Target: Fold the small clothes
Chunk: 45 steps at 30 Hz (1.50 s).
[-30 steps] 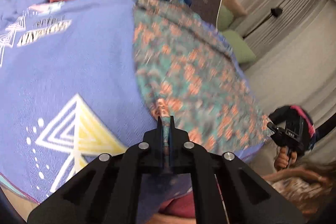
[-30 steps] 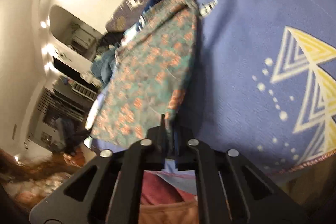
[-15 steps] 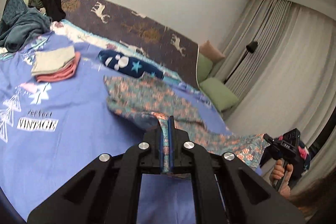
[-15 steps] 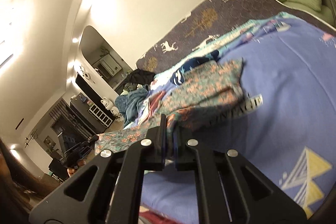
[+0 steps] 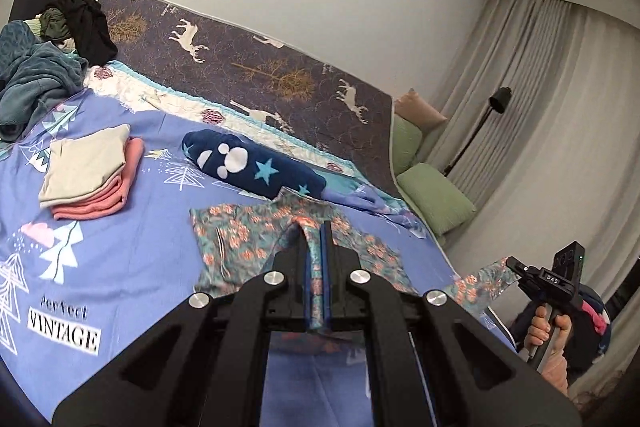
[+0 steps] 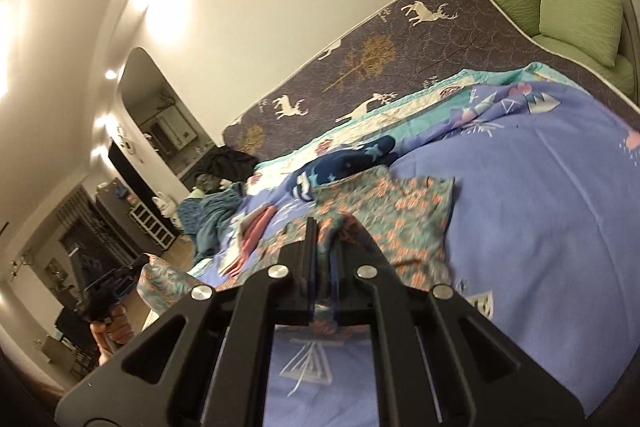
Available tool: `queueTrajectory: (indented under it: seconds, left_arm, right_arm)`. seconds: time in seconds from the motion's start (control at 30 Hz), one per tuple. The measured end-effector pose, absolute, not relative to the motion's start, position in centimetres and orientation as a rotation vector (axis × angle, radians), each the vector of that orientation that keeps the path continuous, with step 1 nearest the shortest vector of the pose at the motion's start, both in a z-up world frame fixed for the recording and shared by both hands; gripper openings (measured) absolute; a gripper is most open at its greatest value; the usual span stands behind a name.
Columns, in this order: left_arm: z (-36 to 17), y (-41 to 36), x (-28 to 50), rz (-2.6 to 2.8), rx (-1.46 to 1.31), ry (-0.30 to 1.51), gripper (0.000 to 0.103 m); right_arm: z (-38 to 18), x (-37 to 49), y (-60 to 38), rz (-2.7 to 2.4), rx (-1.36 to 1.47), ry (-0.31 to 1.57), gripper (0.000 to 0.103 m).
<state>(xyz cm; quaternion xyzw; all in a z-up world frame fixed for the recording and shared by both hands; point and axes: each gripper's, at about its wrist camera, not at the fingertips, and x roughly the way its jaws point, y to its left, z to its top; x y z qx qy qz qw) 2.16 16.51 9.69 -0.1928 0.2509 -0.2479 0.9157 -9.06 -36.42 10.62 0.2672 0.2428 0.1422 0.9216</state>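
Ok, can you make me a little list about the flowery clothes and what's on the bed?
garment: floral garment, far part flat on the bed, near edge lifted
left gripper: shut on the near edge
right gripper: shut on another part of the edge
surface: purple bedsheet
already folded: beige and pink stack
also there: navy star pillow, teal blanket heap

My right tool pinches a bunched edge of the teal floral garment, whose far part lies spread on the blue bed cover. At lower left my left tool holds another corner of it lifted. A navy star-print item lies just beyond the garment.
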Motion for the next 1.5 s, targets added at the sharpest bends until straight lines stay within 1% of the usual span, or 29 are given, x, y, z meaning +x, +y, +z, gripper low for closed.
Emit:
queueTrajectory:
  seconds: [0.3, 0.47, 0.57, 0.73, 0.8, 0.87, 0.9, 0.93, 0.97, 1.0, 1.03, 1.07, 1.1, 1.13, 1.17, 1.2, 1.23, 1.3, 1.4, 1.47, 1.5]
  left_arm:
    - [8.8, 14.5, 12.0, -0.460, -0.381, 0.596, 0.004]
    - [6.8, 13.5, 18.3, -0.414, -0.382, 0.653, 0.004]
    - [4.4, 12.9, 22.7, -0.360, -0.374, 0.700, 0.004]
    - [-2.3, 11.7, 29.7, -0.265, -0.349, 0.840, 0.004]
    - [-4.7, 11.4, 31.2, -0.239, -0.332, 0.895, 0.005]
    - [-6.0, 11.5, 31.5, -0.229, -0.324, 0.924, 0.006]
    - [-6.1, 11.7, 31.2, -0.239, -0.328, 0.922, 0.009]
    - [-5.9, 11.8, 30.8, -0.246, -0.326, 0.908, 0.018]
    - [-5.5, 12.0, 30.4, -0.250, -0.316, 0.890, 0.025]
    - [-4.8, 12.2, 29.6, -0.229, -0.287, 0.863, 0.042]
    - [-4.1, 12.3, 28.7, -0.208, -0.253, 0.830, 0.048]
    - [-3.7, 12.4, 28.2, -0.211, -0.229, 0.813, 0.048]
    - [-3.0, 12.3, 27.3, -0.227, -0.191, 0.798, 0.049]
    - [-2.6, 12.2, 26.5, -0.234, -0.157, 0.784, 0.049]
    - [-2.1, 11.9, 25.2, -0.244, -0.092, 0.759, 0.052]
    - [-2.0, 11.5, 24.5, -0.256, -0.038, 0.747, 0.055]
    - [-2.1, 10.8, 23.5, -0.270, 0.051, 0.737, 0.063]
    - [-3.2, 8.8, 22.7, -0.259, 0.247, 0.744, 0.066]
    - [-6.5, 5.7, 23.1, -0.192, 0.543, 0.760, 0.066]
    - [-6.9, 4.7, 24.2, -0.150, 0.594, 0.714, 0.067]
    - [-6.8, 4.2, 25.8, -0.127, 0.597, 0.720, 0.067]
  right_arm:
    - [10.1, 1.1, -37.2, 0.205, 0.524, 0.543, 0.005]
    - [7.7, 8.4, -38.3, 0.133, 0.514, 0.608, 0.005]
    - [4.9, 13.7, -39.0, 0.088, 0.513, 0.671, 0.005]
    - [-1.1, 20.9, -39.2, 0.052, 0.497, 0.811, 0.006]
    - [-3.1, 22.2, -39.1, 0.032, 0.486, 0.866, 0.010]
    - [-4.7, 22.5, -39.3, 0.011, 0.483, 0.899, 0.010]
    - [-5.0, 22.3, -39.4, 0.015, 0.487, 0.905, 0.012]
    - [-5.1, 21.8, -39.5, 0.017, 0.488, 0.907, 0.017]
    - [-5.1, 21.3, -39.7, 0.018, 0.482, 0.905, 0.020]
    - [-4.9, 20.9, -39.8, 0.017, 0.470, 0.904, 0.026]
    - [-4.7, 20.4, -39.8, 0.015, 0.452, 0.901, 0.030]
    - [-4.3, 19.9, -39.9, 0.012, 0.415, 0.896, 0.031]
    - [-3.9, 19.4, -39.7, 0.011, 0.367, 0.890, 0.036]
    - [-3.6, 19.0, -39.4, 0.009, 0.315, 0.888, 0.043]
    - [-3.2, 18.3, -38.4, 0.007, 0.193, 0.886, 0.047]
    - [-3.1, 18.0, -37.5, 0.011, 0.098, 0.889, 0.053]
    - [-3.2, 17.9, -36.6, 0.018, 0.016, 0.898, 0.061]
    - [-4.2, 17.4, -34.1, 0.059, -0.192, 0.930, 0.068]
    - [-5.5, 17.8, -31.9, 0.072, -0.366, 0.928, 0.071]
    - [-5.5, 19.1, -31.7, 0.068, -0.379, 0.914, 0.071]
    - [-5.5, 20.0, -31.9, 0.056, -0.366, 0.914, 0.071]
